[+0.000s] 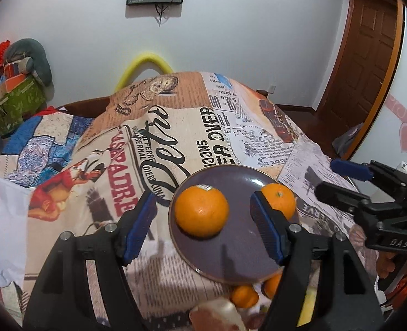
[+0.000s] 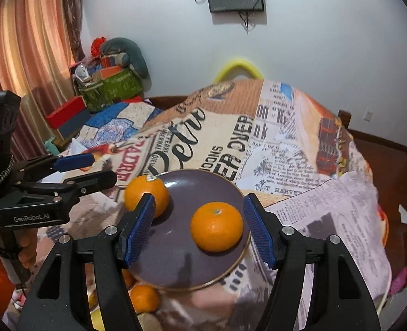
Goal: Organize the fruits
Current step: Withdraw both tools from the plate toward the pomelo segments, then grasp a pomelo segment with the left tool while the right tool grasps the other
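Note:
A dark purple plate (image 1: 239, 259) (image 2: 175, 264) lies on the newspaper-print cloth. Two oranges sit on it: the left one (image 1: 201, 211) (image 2: 146, 193) with a sticker, the right one (image 1: 282, 197) (image 2: 216, 226). My left gripper (image 1: 203, 220) is open and empty, its blue pads either side of the left orange, above it. My right gripper (image 2: 199, 227) is open and empty, straddling the right orange. More oranges lie below the plate's near edge (image 1: 244, 295) (image 2: 144, 298). Each gripper shows in the other's view (image 1: 349, 182) (image 2: 85, 168).
The cloth-covered table (image 2: 286, 149) drops off on the right to a wooden floor. A cluttered green box (image 2: 112, 85) and a red box (image 2: 65, 113) stand at the back left. A yellow chair back (image 1: 145, 62) rises behind the table. Something pale lies by the near edge (image 1: 217, 314).

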The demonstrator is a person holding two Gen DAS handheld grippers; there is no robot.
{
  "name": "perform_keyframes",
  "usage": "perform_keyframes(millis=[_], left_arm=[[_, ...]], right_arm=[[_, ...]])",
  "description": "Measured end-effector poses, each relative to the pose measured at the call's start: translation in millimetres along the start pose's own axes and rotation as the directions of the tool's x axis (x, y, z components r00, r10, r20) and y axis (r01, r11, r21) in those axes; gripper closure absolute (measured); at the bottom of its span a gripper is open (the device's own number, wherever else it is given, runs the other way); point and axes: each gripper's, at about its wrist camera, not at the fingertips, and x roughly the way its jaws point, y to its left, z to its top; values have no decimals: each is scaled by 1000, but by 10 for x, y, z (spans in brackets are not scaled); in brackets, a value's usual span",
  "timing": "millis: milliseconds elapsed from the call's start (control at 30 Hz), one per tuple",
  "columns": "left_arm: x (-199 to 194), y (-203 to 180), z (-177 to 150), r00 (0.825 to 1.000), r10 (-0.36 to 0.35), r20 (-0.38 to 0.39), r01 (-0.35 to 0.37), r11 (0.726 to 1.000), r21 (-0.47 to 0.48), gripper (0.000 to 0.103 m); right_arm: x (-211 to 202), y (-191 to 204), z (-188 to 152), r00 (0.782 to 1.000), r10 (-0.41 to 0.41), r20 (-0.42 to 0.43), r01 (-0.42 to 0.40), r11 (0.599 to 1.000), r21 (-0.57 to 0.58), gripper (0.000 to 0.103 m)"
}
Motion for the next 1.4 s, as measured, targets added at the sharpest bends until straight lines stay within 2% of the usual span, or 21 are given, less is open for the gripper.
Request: perform_keyframes(millis=[367,667,933,1200,1400], left_arm=[[-722,-91,-349,1000,3,24,-3,1000,2,32],[-996,-157,-771,1000,7,-23,-7,1000,8,31],[-883,-184,-1153,994,5,-108,-4,1000,13,31],[-540,-148,-1533,969,-39,-245,36,999,-17,31],[-374,-176,-1635,960,-33,-279,29,999,-18,31]], right_arm=[[-632,252,-212,998,-25,58,26,999,-21,35],[-918,404,-583,998,-52,42,53,998,-20,34],[-898,494,-1023,999,-32,-38,33,999,14,34],[-618,380,-1401,986,-28,-164,38,998,55,34],[-439,335,-1551,975,-22,-223,42,995,85,34]])
